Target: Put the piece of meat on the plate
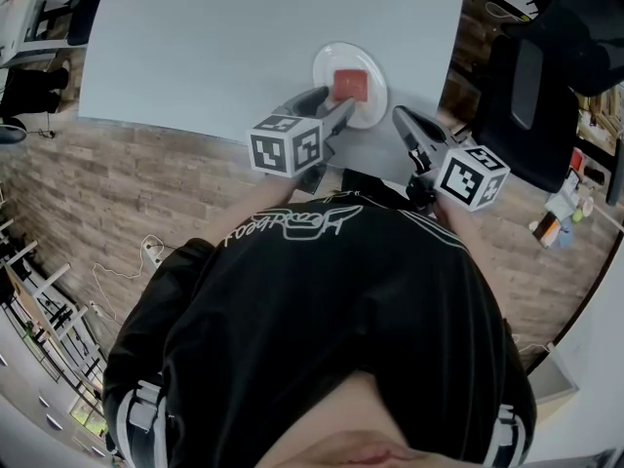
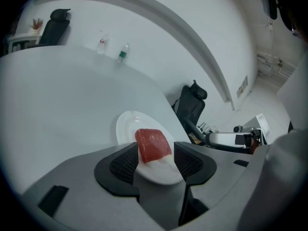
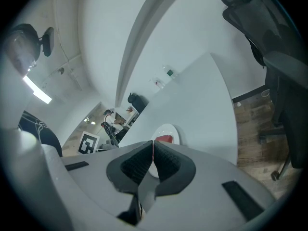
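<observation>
one piece of red meat (image 1: 350, 84) lies on the white plate (image 1: 327, 66), which sits toward 5 o'clock on the table (image 1: 244, 37). the left gripper (image 1: 336, 100) reaches in from the plate's 7 o'clock, its jaws wide apart on either side of the meat, with a gap showing at the right pad. the right gripper (image 1: 400, 115) hovers off the plate at its 4 o'clock, jaws pressed together on nothing.
</observation>
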Demonstrator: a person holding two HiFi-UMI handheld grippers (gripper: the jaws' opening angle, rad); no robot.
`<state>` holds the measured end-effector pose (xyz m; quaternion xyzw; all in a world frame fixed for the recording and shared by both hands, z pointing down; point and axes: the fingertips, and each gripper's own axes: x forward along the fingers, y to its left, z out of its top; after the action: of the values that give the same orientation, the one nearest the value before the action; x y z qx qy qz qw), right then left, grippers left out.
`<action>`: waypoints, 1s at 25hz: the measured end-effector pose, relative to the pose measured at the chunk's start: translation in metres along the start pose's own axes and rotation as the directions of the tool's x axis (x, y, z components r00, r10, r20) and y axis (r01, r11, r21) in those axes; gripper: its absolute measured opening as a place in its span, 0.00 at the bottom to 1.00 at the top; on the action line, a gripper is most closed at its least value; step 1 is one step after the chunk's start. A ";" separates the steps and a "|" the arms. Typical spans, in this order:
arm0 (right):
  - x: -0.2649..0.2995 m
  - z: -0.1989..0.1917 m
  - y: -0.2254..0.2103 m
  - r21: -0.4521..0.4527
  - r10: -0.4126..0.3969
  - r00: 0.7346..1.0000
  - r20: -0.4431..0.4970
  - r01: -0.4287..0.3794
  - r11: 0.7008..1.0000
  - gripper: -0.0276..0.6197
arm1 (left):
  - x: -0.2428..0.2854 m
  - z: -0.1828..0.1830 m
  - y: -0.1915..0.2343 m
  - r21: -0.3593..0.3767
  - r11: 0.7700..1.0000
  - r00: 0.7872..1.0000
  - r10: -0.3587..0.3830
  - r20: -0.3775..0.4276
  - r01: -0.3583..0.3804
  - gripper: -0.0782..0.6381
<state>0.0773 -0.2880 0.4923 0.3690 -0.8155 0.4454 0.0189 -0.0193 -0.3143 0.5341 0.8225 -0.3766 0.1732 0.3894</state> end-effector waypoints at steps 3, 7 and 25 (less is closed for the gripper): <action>0.000 -0.001 0.001 -0.001 0.005 1.000 0.003 -0.005 1.000 0.06 | -0.002 -0.001 -0.001 -0.017 1.000 1.000 -0.008 0.001 0.008 0.42; -0.002 -0.001 0.005 -0.018 0.011 1.000 0.012 -0.011 1.000 0.06 | -0.008 -0.004 -0.004 -0.065 0.997 0.999 -0.033 0.007 0.033 0.42; -0.021 -0.004 0.065 -0.146 0.057 0.995 0.077 -0.046 0.988 0.06 | -0.086 -0.001 -0.057 -0.044 0.983 0.981 -0.172 0.093 0.177 0.27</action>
<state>0.0510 -0.2509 0.4409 0.3632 -0.8549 0.3704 0.0011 -0.0328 -0.2483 0.4553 0.8488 -0.3242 0.0918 0.4074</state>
